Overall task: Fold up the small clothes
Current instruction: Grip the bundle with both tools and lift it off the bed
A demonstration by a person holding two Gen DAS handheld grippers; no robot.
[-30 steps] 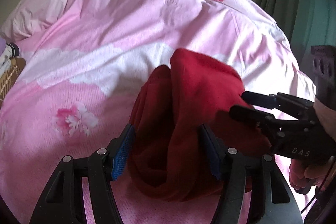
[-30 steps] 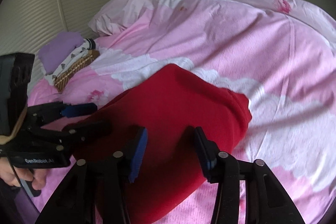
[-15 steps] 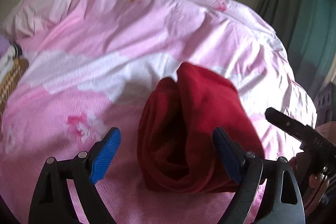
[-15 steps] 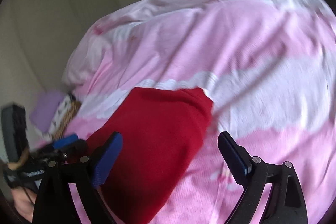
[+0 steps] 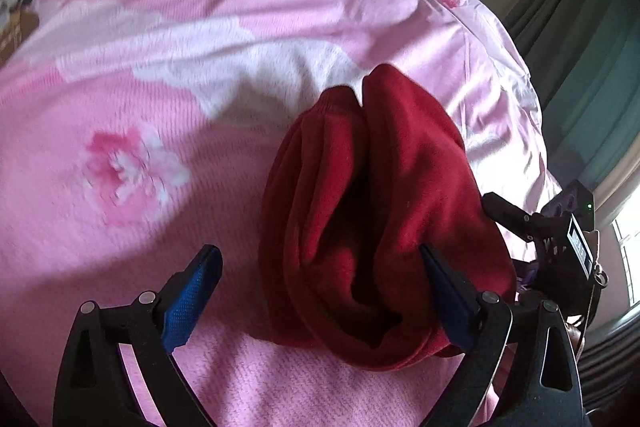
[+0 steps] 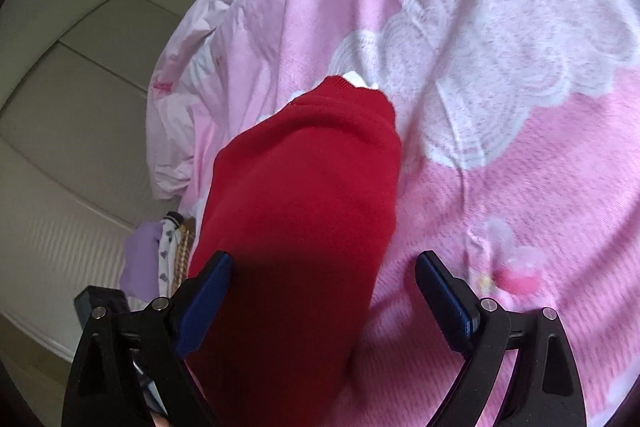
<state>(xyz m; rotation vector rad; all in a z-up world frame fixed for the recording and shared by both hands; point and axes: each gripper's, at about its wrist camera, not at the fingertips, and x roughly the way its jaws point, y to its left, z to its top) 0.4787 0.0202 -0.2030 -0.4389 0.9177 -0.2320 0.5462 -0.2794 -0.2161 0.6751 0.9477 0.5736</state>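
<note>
Red knit garment (image 5: 384, 211) lies folded in a thick bundle on the pink floral bedspread (image 5: 132, 115), let go by both tools. Left gripper (image 5: 320, 291) has just been opening and straddles its near end without pressing; right gripper (image 6: 324, 291) likewise stands released, suggesting this fold is finished.

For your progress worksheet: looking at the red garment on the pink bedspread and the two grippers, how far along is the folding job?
Done: the red garment lies doubled into a compact bundle on the pink bedspread. In hand: nothing; the left gripper and right gripper have just been opening, with the cloth between their jaws but not pinched. Left: possibly tidying the loose fold, then moving it toward the stack of clothes at the bed's edge.
</note>
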